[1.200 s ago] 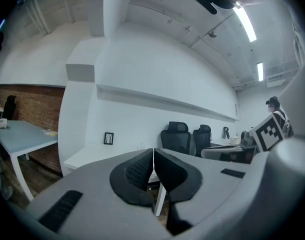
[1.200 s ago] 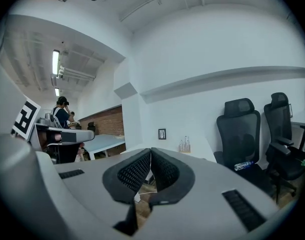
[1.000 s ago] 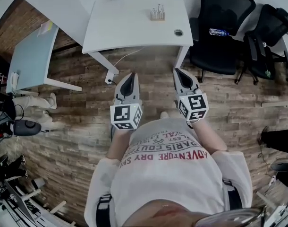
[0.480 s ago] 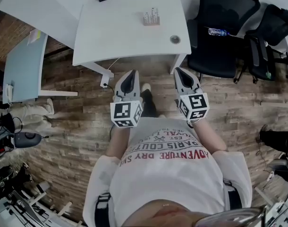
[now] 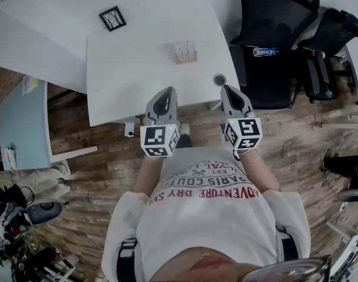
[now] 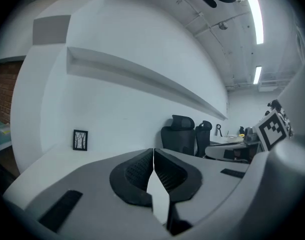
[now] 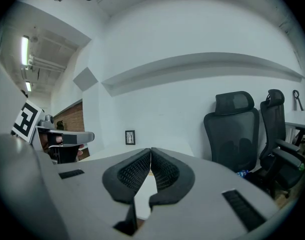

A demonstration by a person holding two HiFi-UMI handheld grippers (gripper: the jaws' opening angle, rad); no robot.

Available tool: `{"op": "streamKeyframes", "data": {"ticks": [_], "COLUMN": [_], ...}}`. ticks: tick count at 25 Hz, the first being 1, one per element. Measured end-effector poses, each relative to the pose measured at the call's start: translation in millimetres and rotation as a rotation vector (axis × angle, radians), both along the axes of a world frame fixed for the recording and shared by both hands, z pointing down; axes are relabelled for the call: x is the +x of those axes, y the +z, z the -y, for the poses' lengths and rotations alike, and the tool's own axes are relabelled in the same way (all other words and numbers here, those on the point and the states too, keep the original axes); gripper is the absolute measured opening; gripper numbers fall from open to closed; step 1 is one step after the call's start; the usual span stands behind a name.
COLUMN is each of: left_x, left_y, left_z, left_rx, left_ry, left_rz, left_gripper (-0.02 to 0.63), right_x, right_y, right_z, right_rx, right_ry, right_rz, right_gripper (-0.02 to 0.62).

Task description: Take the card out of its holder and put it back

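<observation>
Both tongs are closed and empty. Your left gripper [image 6: 153, 153] has its ribbed pads pressed together tip to tip with nothing between them, and your right gripper [image 7: 150, 153] is the same, a thin seam and no more. From the head view you hold the pair side by side in front of your chest. Their tips reach the near edge of the white table [image 5: 132, 81], touching nothing. The card holder [image 5: 185, 52] stands on that table beyond the tips and well apart from them, roughly between the two lines they point along. It is too small here to tell the card from the holder. Only the head view gives you this layout: the holder, a round grommet [image 5: 219, 79] near the table edge just ahead of the right tongs, and the wooden floor [image 5: 79, 169] under you. Neither gripper view shows the holder; the closed jaws fill the lower middle of each. What they add is the far side of the room. There is a small black picture frame [image 6: 80, 139] upright at the back of the table, black office chairs [image 7: 236, 129] off to the right, and ceiling strip lights [image 6: 254, 14]. The right gripper view also catches a bottle [image 7: 241, 173] low by the chair seat, and the left tongs' marker cube [image 7: 26, 120] at its edge.
</observation>
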State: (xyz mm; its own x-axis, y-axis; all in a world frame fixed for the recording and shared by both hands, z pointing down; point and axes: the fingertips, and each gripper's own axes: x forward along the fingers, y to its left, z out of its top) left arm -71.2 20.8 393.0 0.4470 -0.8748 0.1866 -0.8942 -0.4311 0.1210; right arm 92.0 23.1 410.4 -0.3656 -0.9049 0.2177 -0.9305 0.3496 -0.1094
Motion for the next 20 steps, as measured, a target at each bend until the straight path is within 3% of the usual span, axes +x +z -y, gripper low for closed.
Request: {"op": "streamKeyframes", "data": {"ticks": [9, 16, 20], "left_x": [-41, -45, -43], "left_y": [14, 38, 63], "left_z": [95, 130, 149], "left_rx": [-0.007, -0.066, -0.121], "left_ry": [0.09, 0.118, 0.114], "left_rz": [0.021, 0.027, 0.081], "left_gripper": [0.028, 0.028, 0.028], "right_x": [-38, -47, -45], "right_y": [0, 17, 31], "right_z": [91, 124, 145], "right_rx": [0.004, -0.049, -0.082], "right_ry": [0.092, 0.09, 0.075], "right_rz": [-0.026, -0.038, -0.04], "right_gripper": [0.025, 0.026, 0.025]}}
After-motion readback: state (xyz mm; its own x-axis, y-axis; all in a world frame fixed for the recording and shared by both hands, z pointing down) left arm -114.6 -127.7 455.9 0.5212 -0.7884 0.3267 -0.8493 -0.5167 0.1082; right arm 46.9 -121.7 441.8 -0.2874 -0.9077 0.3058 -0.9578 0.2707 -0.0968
